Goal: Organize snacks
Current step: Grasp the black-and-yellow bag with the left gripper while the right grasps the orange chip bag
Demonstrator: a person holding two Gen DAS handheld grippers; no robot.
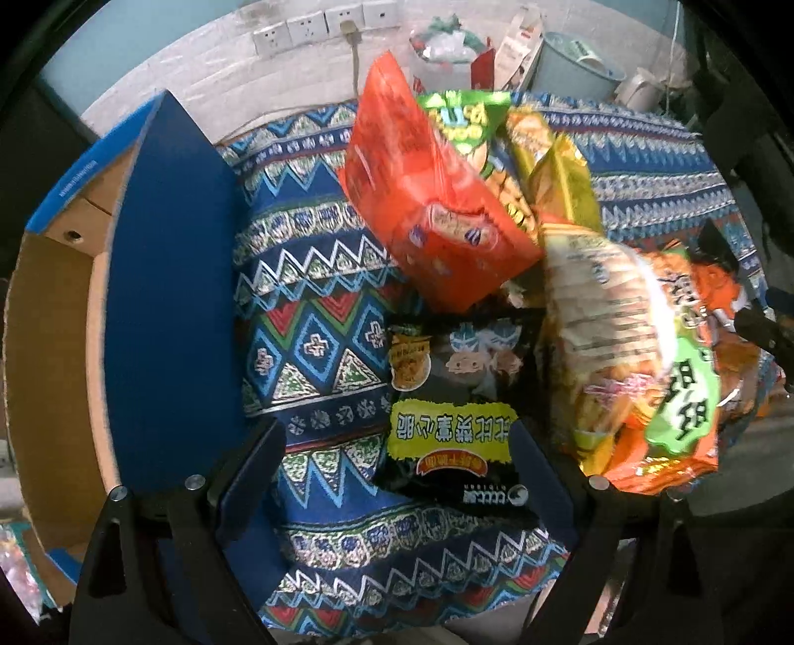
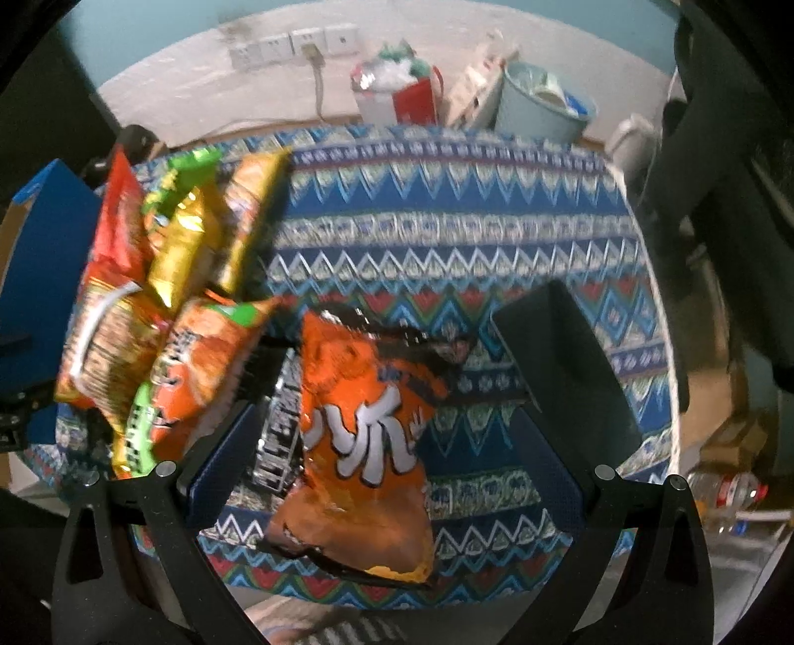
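Observation:
Several snack bags lie in a pile on the patterned tablecloth. In the left wrist view my left gripper is open, its jaws either side of a black snack bag lying flat. A red-orange bag and a green-and-orange bag lie beyond and to the right. In the right wrist view my right gripper is open around an orange bag with white characters. The snack pile lies to its left.
An open blue cardboard box stands at the left table edge. A light blue bin, paper bags and wall sockets are beyond the far edge. A plastic bottle lies on the floor at right.

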